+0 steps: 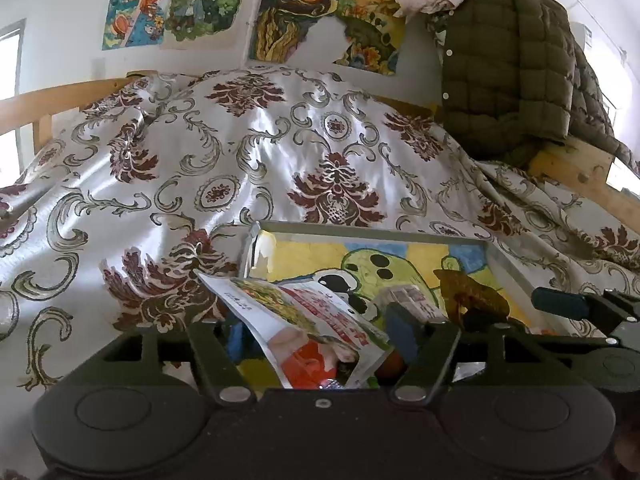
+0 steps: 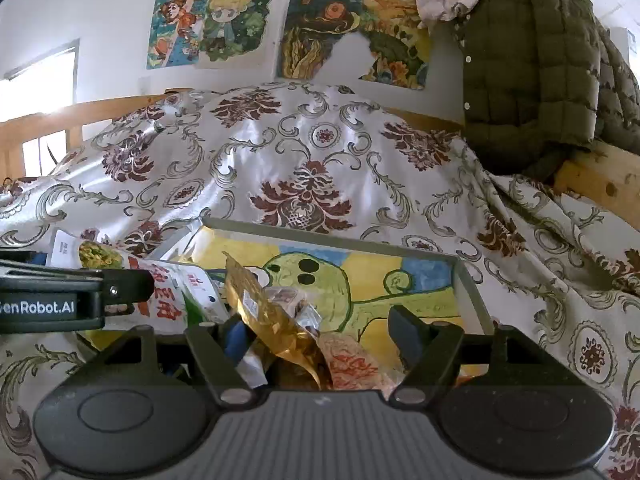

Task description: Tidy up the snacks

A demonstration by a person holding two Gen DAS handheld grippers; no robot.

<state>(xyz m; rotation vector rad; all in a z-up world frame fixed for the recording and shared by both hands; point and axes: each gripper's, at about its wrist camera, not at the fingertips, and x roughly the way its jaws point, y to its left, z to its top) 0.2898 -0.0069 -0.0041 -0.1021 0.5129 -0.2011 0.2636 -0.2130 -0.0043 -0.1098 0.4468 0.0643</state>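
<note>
Jaws of left gripper (image 1: 320, 332) wide around white snack packet (image 1: 308, 332), right gripper (image 2: 320, 332) wide around gold packet (image 2: 268, 312).

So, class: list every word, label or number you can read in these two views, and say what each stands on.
"enRobot.AI": white label on the left tongs, first letter cut off at the picture's edge.
White and red snack packet: red and dark print, too blurred to read.
Gold packet: small label, unreadable.

White wall (image 1: 60, 8) with cartoon posters (image 1: 172, 0), wooden bed frame (image 1: 48, 100), damask satin bedspread (image 1: 248, 140), olive quilted jacket (image 1: 504, 72), bright window (image 2: 40, 80)
</note>
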